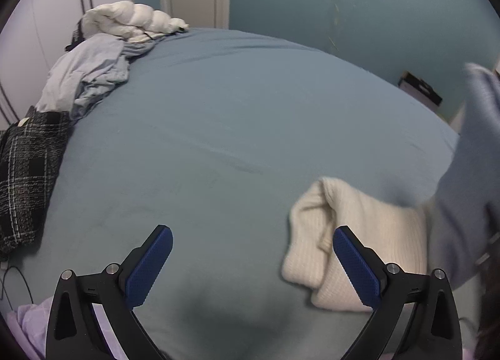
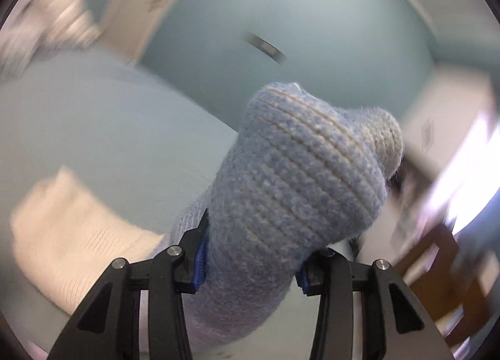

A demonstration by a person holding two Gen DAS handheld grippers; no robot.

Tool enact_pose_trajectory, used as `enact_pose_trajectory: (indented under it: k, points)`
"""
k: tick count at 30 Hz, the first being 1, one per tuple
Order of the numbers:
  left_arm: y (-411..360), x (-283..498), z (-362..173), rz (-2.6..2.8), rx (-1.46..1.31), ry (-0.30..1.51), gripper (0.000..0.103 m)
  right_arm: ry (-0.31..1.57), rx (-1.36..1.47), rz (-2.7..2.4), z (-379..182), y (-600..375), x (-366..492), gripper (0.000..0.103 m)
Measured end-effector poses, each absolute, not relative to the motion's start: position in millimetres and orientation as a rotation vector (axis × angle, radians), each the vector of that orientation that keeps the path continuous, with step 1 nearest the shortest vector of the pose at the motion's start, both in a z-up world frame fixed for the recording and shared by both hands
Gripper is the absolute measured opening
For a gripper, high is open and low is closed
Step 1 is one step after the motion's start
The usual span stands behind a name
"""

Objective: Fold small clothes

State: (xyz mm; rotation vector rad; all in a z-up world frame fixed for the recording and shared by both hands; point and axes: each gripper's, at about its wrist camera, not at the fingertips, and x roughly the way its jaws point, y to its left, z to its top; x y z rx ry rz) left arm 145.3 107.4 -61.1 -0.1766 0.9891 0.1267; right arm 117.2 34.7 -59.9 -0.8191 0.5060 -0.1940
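Your left tongs are spread wide, released, gripping nothing, hanging over the blue-grey bed. Between their blue pads there is only bare sheet with a dark shadow below.

A cream knit garment lies bunched on the bed just ahead of and partly behind the right-hand finger of your left tongs. Whether that finger touches it I can't tell. In the right wrist view the same cream knit sits on the bed to the left of your right tongs, blurred.

Your right tongs are clenched on a light blue knit garment. Its fabric fills the gap between the two fingers, bulges up and forward out of the grip, and hides most of the blue pads. In the left wrist view that blue knit shows as a blurred mass far right of your left tongs, raised off the bed, next to the cream knit.

Far left of your left tongs, along the bed edge: a black-and-white plaid cloth, a rumpled pale blue cloth beyond it, and a white puffy bundle furthest away. A pale lilac cloth shows at the lower left behind the left finger.

Right wrist view is heavily motion-blurred; the background there is unreadable apart from the blue wall.
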Motion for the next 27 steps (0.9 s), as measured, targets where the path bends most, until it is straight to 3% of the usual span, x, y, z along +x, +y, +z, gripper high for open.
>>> enact_pose_trajectory:
  k: [6,8,12,15,17,22,27]
  points:
    - [146,142,-53,0.182,-0.258,0.945,0.103,0.415,-1.415,0.022,-203,130,74,0.041]
    - [150,142,-56,0.179,-0.265,0.951,0.103,0.295,-1.585,0.034,-252,137,52,0.041]
    - [141,148,-61,0.134,-0.247,0.962,0.103,0.182,-1.614,-0.010,-262,132,35,0.048]
    - [126,154,-65,0.082,-0.232,0.965,0.103,0.262,-1.618,0.055,-246,131,16,0.068]
    - [112,160,-71,0.024,-0.219,0.981,0.103,0.385,-1.489,0.168,-217,116,11,0.094]
    - [75,180,-77,-0.072,-0.137,1.008,0.103,0.682,-0.846,0.373,-127,10,51,0.096]
    - [71,214,-99,-0.183,-0.255,1.076,0.103,0.848,-0.179,0.416,-90,-101,100,0.097]
